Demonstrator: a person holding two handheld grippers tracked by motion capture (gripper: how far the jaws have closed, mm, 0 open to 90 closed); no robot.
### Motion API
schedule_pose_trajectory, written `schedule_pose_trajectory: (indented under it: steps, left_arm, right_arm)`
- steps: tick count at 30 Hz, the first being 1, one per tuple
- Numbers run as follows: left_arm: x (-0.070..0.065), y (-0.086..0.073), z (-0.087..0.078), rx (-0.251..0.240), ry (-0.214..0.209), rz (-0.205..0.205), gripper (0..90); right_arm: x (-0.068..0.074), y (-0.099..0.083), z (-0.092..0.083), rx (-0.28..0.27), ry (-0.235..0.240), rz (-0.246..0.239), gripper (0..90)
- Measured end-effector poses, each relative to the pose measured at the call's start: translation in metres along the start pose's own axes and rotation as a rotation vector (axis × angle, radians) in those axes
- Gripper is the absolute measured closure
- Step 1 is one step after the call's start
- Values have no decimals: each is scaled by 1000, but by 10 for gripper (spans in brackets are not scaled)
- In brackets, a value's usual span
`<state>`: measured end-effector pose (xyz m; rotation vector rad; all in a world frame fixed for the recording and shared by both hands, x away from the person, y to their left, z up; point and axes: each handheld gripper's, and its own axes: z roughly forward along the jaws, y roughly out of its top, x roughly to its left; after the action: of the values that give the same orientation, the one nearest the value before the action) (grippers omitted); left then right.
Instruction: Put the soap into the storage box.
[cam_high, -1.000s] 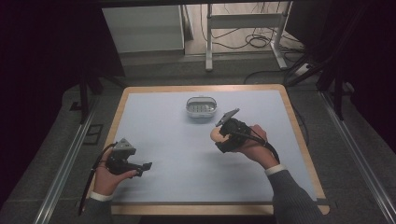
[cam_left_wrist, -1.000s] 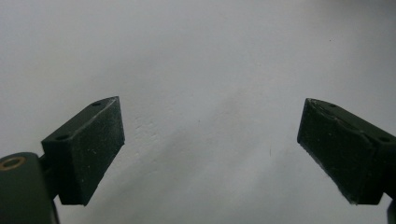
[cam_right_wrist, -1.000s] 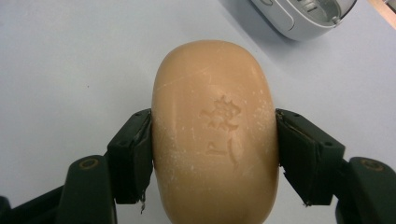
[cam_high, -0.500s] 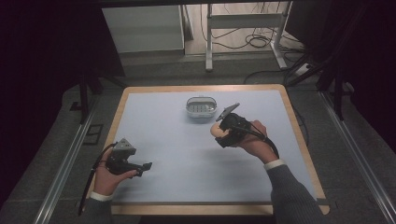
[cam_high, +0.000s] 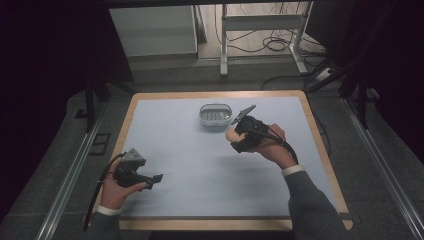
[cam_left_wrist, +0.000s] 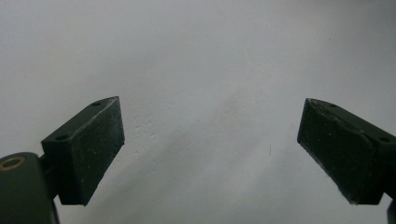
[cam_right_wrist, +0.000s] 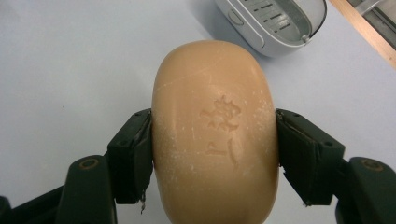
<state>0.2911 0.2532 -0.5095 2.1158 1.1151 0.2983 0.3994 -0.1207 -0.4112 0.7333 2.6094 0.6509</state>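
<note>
We judge the main hazard to be slippage — the tan soap bar is rounded and smooth, pinched only at its two flanks, so a tilt of the right gripper or a slackened squeeze could let it slide out short of the grey soap dish lying just beyond and to the right of its jaws on the pale blue table. Its jaws press on the bar, which stands clear of the surface. The left gripper, well apart, hovers with jaws spread wide — nothing between them.
</note>
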Motion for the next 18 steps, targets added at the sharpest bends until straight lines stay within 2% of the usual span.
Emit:
schedule_pose_trajectory:
  steps: [18]
  left_arm:
    - [1,0,0,-5,-3,-9,75]
  right_arm:
    - [-19,12,11,23,-3,-4,323]
